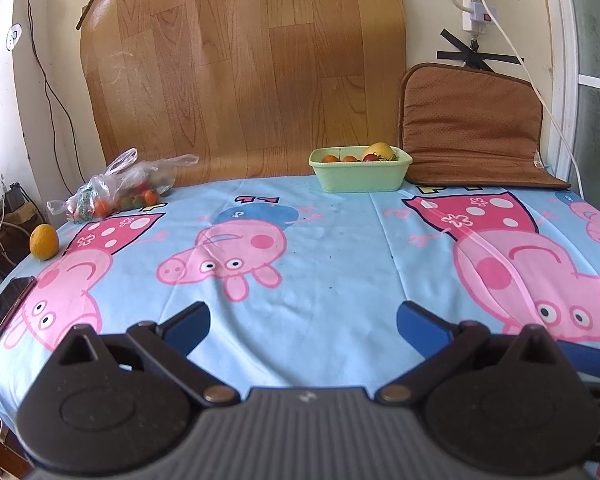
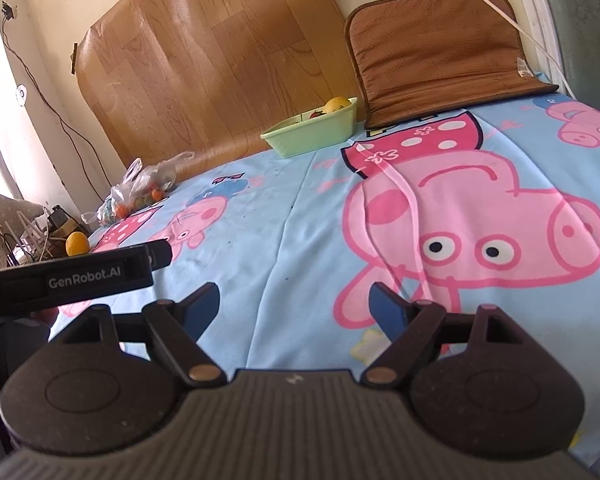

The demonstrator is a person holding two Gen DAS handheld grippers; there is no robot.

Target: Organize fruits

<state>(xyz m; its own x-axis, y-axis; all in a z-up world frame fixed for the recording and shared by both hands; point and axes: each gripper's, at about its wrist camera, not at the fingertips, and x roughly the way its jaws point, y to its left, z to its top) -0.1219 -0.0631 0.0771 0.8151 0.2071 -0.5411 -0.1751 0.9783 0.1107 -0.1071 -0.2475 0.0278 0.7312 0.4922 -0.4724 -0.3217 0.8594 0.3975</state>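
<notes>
Writing: "GenRobot.AI" on left gripper
Left fingers: wide, empty
Right gripper: wide, empty
Tub: far ahead
Orange: ahead-left

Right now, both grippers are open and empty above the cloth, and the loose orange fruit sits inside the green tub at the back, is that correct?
Not quite. The loose orange fruit is not inside the green tub; it sits on the cloth at its left edge, near the plastic bag, as the left wrist view shows. The rest holds: the left gripper and right gripper are open and empty.
</notes>
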